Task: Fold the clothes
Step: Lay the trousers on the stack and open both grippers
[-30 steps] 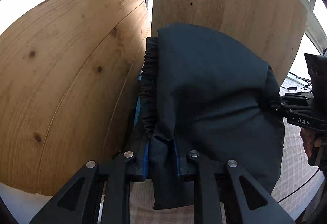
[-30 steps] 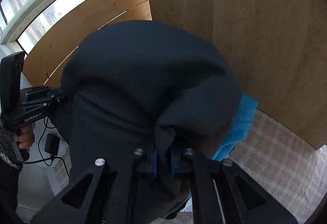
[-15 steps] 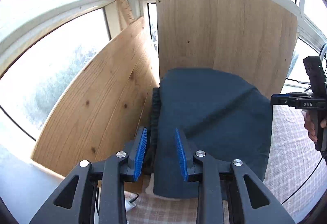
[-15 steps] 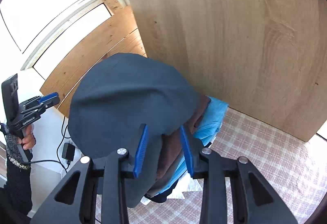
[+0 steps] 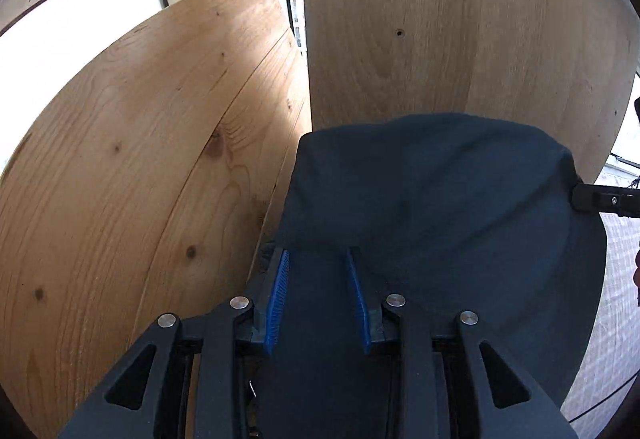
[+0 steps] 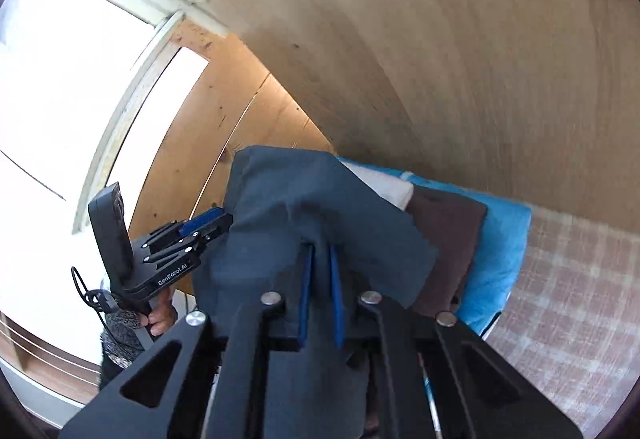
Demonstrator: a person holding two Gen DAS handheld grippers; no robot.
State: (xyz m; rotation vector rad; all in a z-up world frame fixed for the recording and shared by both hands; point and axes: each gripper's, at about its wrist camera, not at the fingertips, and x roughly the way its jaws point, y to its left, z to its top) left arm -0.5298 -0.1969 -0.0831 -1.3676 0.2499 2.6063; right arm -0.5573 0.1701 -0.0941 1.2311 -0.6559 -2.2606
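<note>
We are in the middle of a fold: the dark blue garment (image 6: 304, 215) lies on a pile of folded clothes (image 6: 496, 239) that sits on the checked worktop (image 6: 580, 299), close against the wooden board (image 6: 440, 59). The right gripper (image 6: 320, 279) has just been closing, and now its jaws stand nearly together, with a ridge of the garment's cloth pinched between the blue pads. The left gripper (image 5: 318, 291) has jaws partly open; the cloth lies between and under them, but the pads (image 5: 280, 279) do not seem to press on it, so we judge this side is released. Next, we think, the left jaws must close on their own edge of the garment, on the side away from the board, before any lifting.
</note>
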